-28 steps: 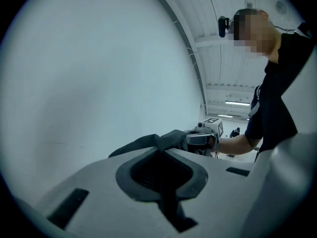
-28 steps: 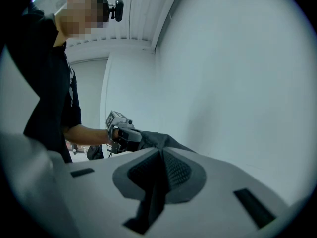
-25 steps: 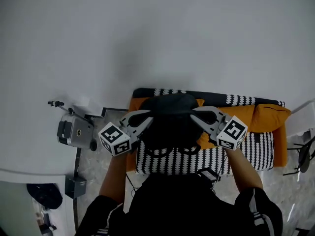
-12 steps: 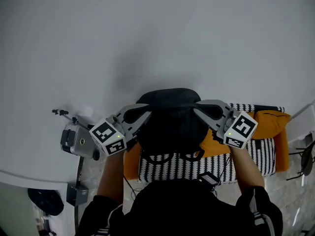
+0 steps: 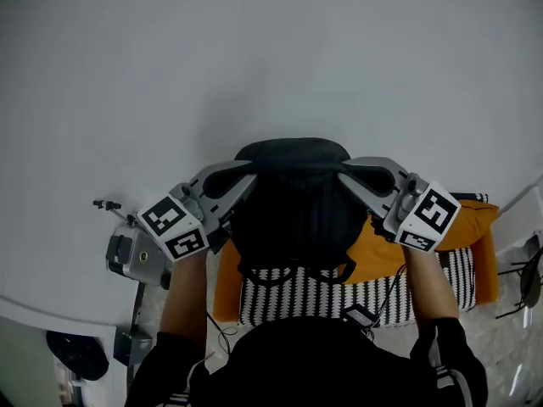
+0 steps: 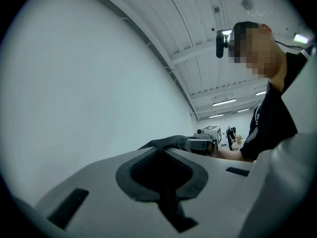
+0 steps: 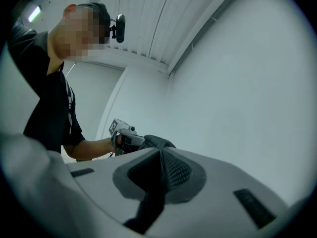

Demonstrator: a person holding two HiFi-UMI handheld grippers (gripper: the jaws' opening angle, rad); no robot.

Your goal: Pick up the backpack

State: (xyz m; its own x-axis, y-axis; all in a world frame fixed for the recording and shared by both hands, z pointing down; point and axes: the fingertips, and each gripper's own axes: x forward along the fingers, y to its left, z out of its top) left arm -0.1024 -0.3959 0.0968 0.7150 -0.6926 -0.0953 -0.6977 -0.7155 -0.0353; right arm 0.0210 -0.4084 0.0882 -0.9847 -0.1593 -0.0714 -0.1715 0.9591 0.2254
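Left tool (image 5: pixel 243 179) and right tool (image 5: pixel 347 176), each pinching the backpack (image 5: pixel 293 206), have raised it higher.

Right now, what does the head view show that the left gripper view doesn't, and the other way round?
Head view only: the orange cushion, the black-and-white striped cover and a grey device at left. Left gripper view only: ceiling light strips, the person's head camera, and the left gripper with jaws closed on dark fabric. Both: the black backpack and the right gripper gripping its other side.
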